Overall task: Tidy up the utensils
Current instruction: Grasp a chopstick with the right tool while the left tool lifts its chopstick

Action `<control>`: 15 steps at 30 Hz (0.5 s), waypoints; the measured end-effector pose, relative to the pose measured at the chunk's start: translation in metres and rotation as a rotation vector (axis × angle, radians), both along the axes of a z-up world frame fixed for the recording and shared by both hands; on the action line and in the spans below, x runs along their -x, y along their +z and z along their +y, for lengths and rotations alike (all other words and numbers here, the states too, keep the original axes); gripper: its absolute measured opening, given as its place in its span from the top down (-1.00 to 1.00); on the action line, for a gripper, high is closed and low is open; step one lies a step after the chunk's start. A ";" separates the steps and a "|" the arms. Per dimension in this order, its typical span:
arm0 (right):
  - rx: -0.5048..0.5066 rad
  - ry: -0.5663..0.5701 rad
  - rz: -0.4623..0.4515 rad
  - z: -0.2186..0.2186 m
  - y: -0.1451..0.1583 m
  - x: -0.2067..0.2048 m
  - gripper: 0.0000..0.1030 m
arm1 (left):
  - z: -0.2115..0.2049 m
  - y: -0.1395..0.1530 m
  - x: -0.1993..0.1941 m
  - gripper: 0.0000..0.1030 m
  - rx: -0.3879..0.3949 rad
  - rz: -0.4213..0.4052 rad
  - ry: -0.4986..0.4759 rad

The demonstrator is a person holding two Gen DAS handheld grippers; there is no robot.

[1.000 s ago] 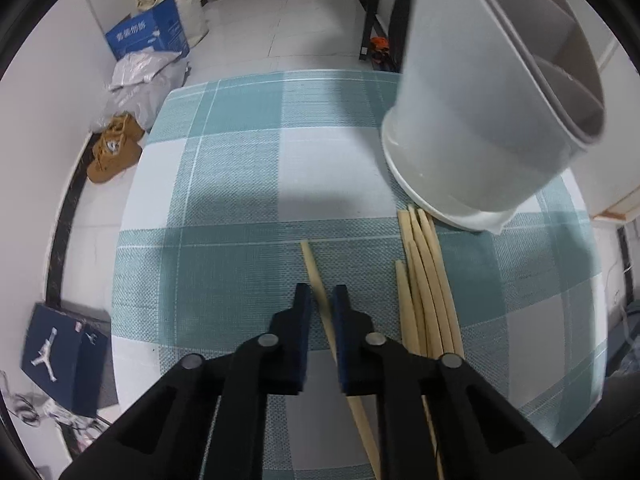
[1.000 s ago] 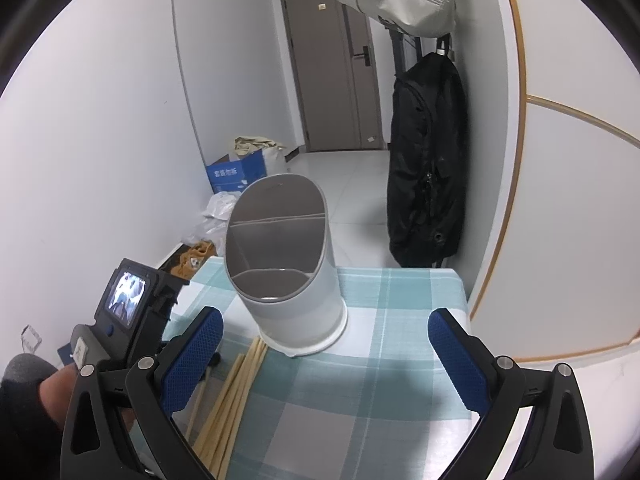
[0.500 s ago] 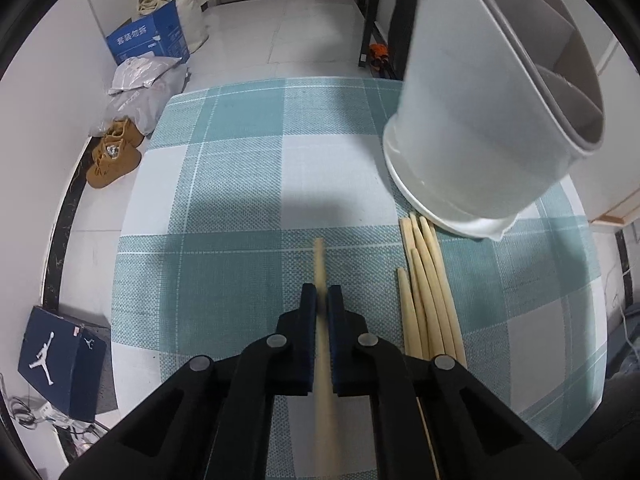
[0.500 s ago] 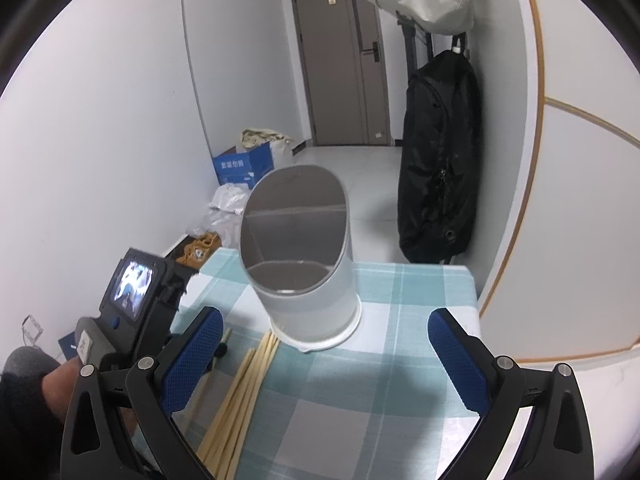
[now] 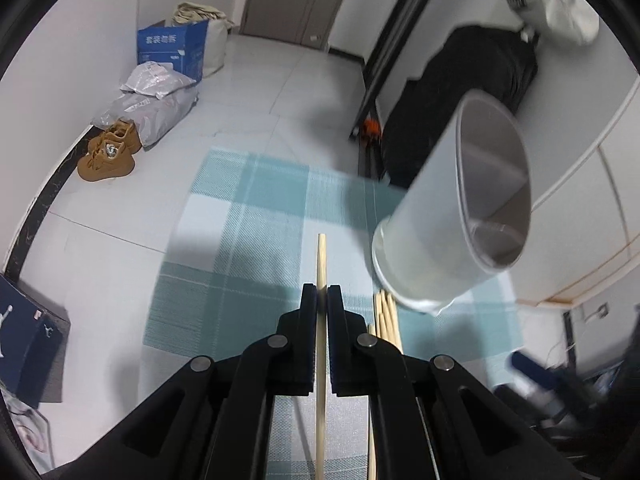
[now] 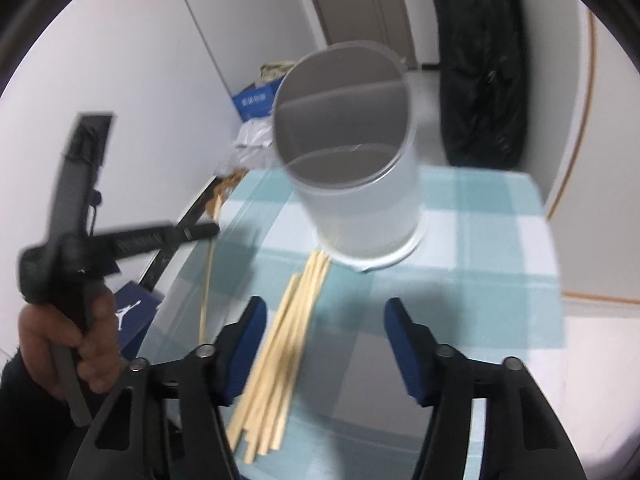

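My left gripper (image 5: 321, 292) is shut on a single wooden chopstick (image 5: 321, 248), held clear of the teal checked tablecloth (image 5: 240, 240). The white divided utensil holder (image 5: 452, 224) stands to its right, with a bundle of chopsticks (image 5: 386, 316) at its foot. In the right wrist view, my right gripper (image 6: 325, 312) hovers over that bundle of chopsticks (image 6: 280, 356); its jaws are closing and the pads touch nothing. The holder (image 6: 352, 184) stands just beyond. A hand (image 6: 72, 340) holds the left gripper (image 6: 208, 232) at the left, the chopstick (image 6: 207, 280) hanging from it.
On the floor to the left are a blue carton (image 5: 172, 48), grey bags (image 5: 156, 96), brown shoes (image 5: 108, 156) and a dark shoebox (image 5: 28, 344). A black bag (image 6: 480, 64) hangs by the wall behind the table. The table edge (image 6: 556, 240) runs close on the right.
The left gripper has risen and tilted up, lifting the chopstick off the cloth. The right gripper has dropped toward the chopstick bundle and its jaws have narrowed.
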State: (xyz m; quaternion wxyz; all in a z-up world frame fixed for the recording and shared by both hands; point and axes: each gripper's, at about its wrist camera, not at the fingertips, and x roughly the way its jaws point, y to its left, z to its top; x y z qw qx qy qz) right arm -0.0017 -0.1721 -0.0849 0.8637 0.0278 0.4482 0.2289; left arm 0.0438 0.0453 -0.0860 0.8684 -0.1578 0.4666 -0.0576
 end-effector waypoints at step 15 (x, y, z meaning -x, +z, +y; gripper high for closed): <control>0.065 0.115 0.190 0.080 -0.042 -0.040 0.45 | 0.035 0.012 0.009 0.98 0.118 -0.048 0.008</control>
